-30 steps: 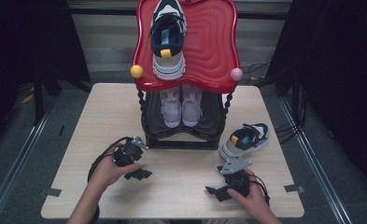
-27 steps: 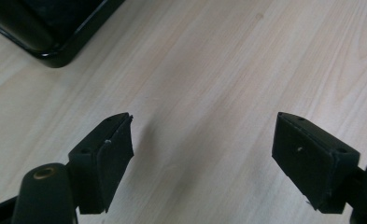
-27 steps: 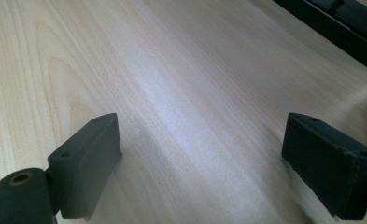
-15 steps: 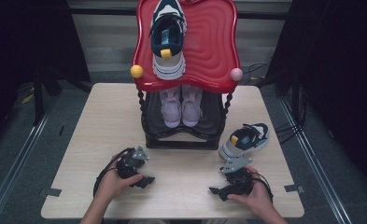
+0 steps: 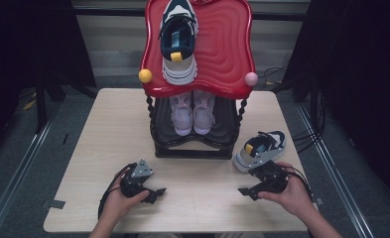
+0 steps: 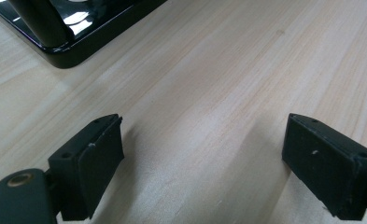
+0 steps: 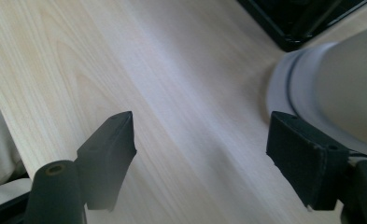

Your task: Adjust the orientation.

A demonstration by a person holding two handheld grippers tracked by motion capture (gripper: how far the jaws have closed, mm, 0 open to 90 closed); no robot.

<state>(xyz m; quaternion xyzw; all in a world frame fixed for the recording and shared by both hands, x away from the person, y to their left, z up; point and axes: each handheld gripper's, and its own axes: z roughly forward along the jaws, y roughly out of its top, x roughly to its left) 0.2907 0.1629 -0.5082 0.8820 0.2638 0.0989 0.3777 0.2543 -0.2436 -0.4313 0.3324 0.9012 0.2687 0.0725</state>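
Both pairs of jaws stand wide apart and hold nothing. From the high view, I see my left gripper (image 5: 155, 191) resting low on the pale wooden table (image 5: 93, 148), near its front edge, in front of the left part of a black two-tier shoe rack (image 5: 192, 148). My right gripper (image 5: 247, 191) sits toward the front right, with the loose sneaker (image 5: 259, 150), white and grey with a yellow tab, lying on the table just behind that hand and beside the rack's right front corner. On the rack's red top tier (image 5: 227, 54) stands a matching sneaker (image 5: 177, 42), and a pale pink pair (image 5: 192, 113) sits on the lower shelf. In the left gripper view, the two black pads (image 6: 95, 163) frame bare wood, with the rack's glossy black base at the upper left, well apart from them. In the right gripper view, the sneaker (image 7: 330, 88) lies just past the right-hand pad (image 7: 307, 158), its rounded pale sole close to it; I cannot tell whether they touch. I judge the step in hand to be taking up this loose sneaker. To do it well, I would turn the right gripper so the shoe sits squarely between the pads, close on a firm part such as the heel collar or sidewall, and lift level so it clears the rack's corner.
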